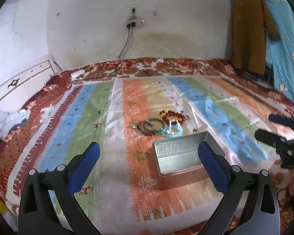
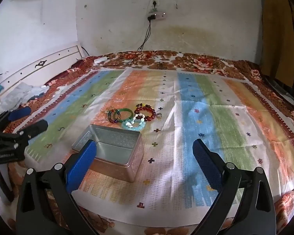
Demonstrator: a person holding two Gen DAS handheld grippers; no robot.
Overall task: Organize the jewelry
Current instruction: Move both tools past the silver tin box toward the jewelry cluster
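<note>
The left gripper (image 1: 149, 152), its blue-padded jaws spread wide with nothing between them, hangs over a striped, patterned cloth (image 1: 115, 117) on a bed. Just ahead, toward its right finger, sits an open rectangular silver metal tin (image 1: 178, 156). Beyond the tin lies a cluster of beaded bracelets (image 1: 162, 124) and a green bangle (image 1: 153, 124). The black right gripper (image 1: 264, 127) shows at far right.

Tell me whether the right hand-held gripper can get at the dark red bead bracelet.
Probably yes: the right hand-held gripper is open and empty, and bare cloth lies ahead toward the dark red bead bracelet, with the tin off to the left.
</note>
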